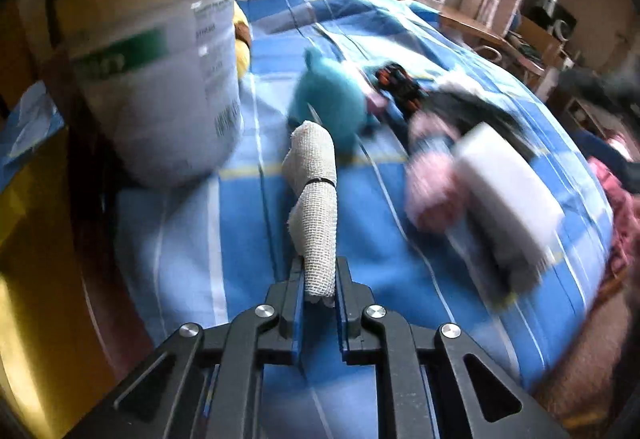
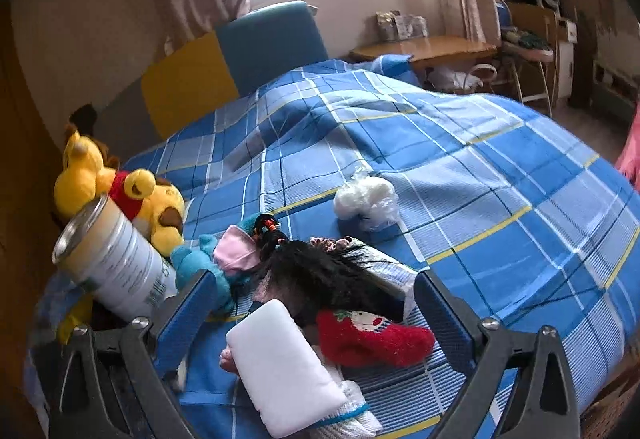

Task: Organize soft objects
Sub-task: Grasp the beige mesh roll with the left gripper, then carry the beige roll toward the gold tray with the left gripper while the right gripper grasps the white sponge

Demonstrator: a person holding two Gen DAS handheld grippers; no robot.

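Observation:
My left gripper (image 1: 319, 279) is shut on a white gauze bandage roll (image 1: 314, 195) and holds it above the blue plaid bedspread (image 1: 352, 239), right of a tall open tin can (image 1: 160, 71). My right gripper (image 2: 316, 291) is open over a pile of soft things: a white sponge block (image 2: 280, 363), a red fuzzy sock (image 2: 372, 335), a black wig (image 2: 320, 271), a pink cloth (image 2: 236, 251) and a teal plush (image 2: 196, 259). The teal plush (image 1: 332, 103) and white sponge (image 1: 508, 195) also show in the left wrist view, blurred.
A yellow bear plush (image 2: 132, 195) lies behind the tin can (image 2: 116, 267) at the bed's left edge. A white cotton wad in plastic (image 2: 366, 203) lies mid-bed. A headboard (image 2: 224, 67), a wooden desk (image 2: 424, 51) and a chair (image 2: 528, 51) stand beyond.

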